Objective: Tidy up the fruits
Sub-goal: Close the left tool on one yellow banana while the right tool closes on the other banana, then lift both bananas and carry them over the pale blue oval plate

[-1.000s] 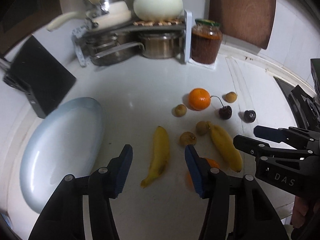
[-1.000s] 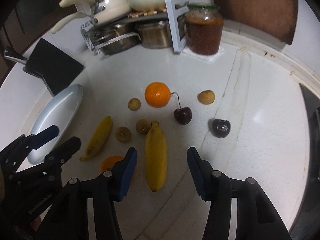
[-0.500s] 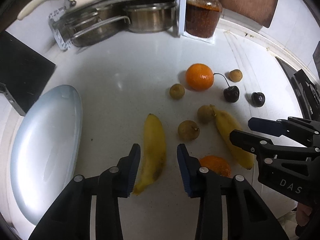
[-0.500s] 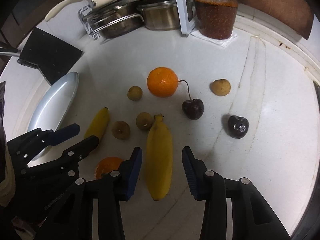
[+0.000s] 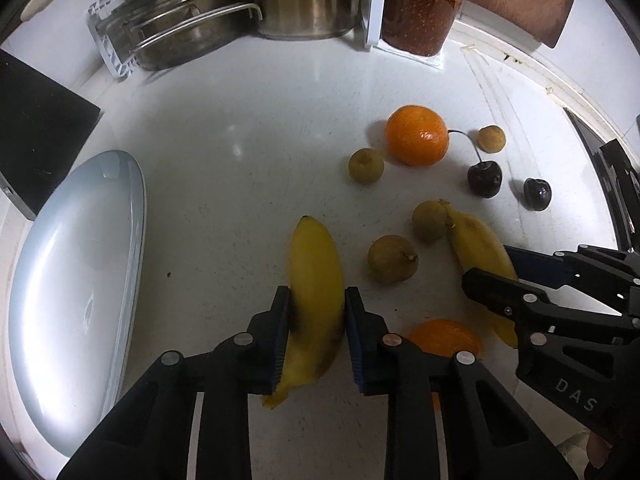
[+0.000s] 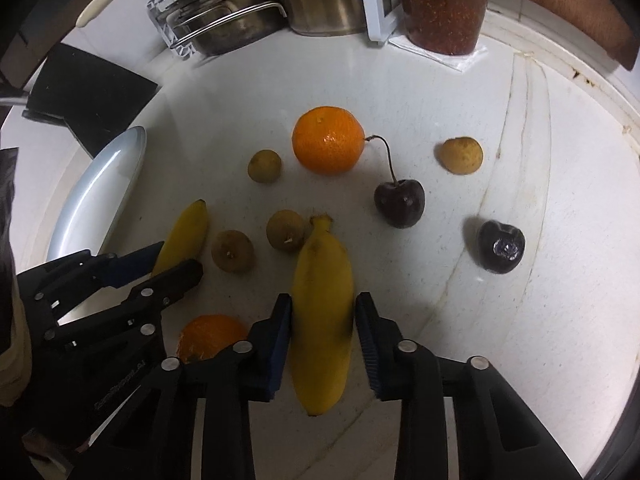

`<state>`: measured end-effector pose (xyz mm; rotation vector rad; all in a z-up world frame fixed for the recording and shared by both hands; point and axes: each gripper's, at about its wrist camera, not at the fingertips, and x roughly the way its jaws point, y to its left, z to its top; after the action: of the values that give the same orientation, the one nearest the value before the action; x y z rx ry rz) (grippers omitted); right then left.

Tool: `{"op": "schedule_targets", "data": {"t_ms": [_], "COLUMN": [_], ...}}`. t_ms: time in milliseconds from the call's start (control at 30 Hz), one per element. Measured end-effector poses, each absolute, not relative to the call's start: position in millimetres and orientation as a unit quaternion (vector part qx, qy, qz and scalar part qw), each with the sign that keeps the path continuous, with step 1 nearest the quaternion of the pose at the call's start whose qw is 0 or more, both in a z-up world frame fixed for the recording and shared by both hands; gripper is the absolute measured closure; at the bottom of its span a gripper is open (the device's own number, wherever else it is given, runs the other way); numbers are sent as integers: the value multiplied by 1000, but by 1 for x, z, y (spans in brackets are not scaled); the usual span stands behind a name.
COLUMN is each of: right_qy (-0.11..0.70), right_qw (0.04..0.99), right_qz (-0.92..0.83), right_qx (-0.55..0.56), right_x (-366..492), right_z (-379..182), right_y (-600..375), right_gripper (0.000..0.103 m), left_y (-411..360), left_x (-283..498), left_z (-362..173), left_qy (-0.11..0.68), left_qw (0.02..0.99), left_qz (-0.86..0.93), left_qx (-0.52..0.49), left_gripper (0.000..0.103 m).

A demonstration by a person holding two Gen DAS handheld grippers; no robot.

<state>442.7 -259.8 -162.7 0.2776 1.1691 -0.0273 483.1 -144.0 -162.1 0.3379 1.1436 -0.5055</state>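
Left gripper [image 5: 316, 312] clamps one smooth curved yellow banana [image 5: 316, 280], right gripper [image 6: 322, 316] clamps another banana [image 6: 322, 280], on glossy white counter [image 6: 520, 320].

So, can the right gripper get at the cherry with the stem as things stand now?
Probably not now: the right gripper is shut on a banana. The path to the stemmed cherry looks free otherwise.

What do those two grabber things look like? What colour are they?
Both are black plastic claws with two long fingers. The left gripper and the right gripper have ridged blue pads inside the fingers and round silver bolts on the joints. Seen from the side, the right one has white letters reading "DAS".
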Motion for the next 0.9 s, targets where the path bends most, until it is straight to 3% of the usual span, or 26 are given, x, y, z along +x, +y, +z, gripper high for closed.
{"op": "schedule_targets", "data": {"t_ms": [467,900], "right_qy": [538,510], "right_qw": [834,853], "right_qz": [-17,-11], "right_qx": [121,114], "right_x": [439,430], "right_z": [-158,-136], "right_y": [-260,-264], "right_gripper": [71,72], "left_y": [-141,-132], "left_x": [479,468], "left_z": [-163,-130], "left_qy": [527,493], "left_qw": [805,835], "left_qz": [-235,-217], "left_qx": [142,112], "left_gripper": [77,77]}}
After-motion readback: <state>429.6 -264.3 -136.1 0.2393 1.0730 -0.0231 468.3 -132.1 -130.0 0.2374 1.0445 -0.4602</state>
